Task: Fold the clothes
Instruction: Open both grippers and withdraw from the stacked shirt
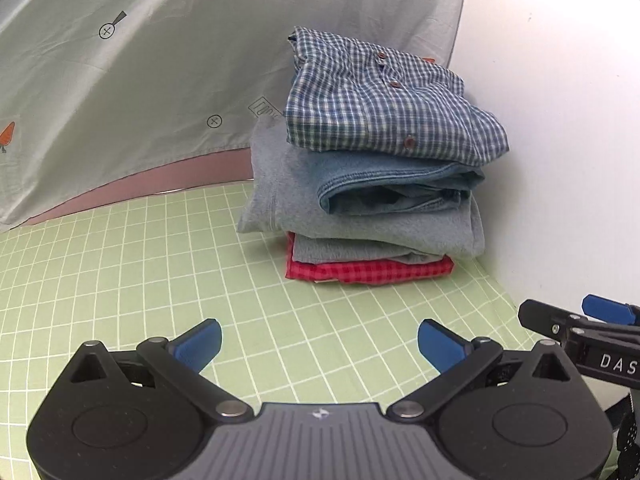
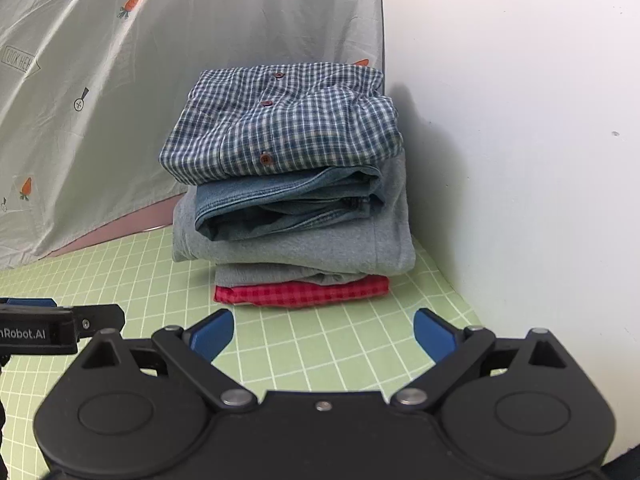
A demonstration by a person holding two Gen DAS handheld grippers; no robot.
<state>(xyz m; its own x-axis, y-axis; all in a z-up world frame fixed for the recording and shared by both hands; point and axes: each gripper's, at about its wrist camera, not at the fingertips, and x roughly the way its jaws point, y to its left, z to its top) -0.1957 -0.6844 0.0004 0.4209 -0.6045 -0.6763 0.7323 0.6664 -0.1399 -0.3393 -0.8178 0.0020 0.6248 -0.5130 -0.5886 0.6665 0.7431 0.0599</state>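
Note:
A stack of folded clothes stands on the green grid mat [image 1: 120,264] [image 2: 320,344] against the white wall. On top lies a blue checked shirt [image 1: 384,100] [image 2: 288,124]. Under it are folded denim [image 1: 396,184] [image 2: 288,204], a grey garment [image 1: 360,220] [image 2: 304,248] and a red checked piece [image 1: 368,270] [image 2: 300,292] at the bottom. My left gripper [image 1: 319,344] is open, short of the stack, with nothing between its blue fingers. My right gripper [image 2: 323,334] is open too, facing the stack. Each gripper's tip shows at the edge of the other's view.
A pale grey printed cloth [image 1: 140,60] [image 2: 120,80] hangs behind the mat on the left. The white wall [image 1: 560,120] [image 2: 520,140] runs close along the stack's right side. Bare mat lies to the left of the stack.

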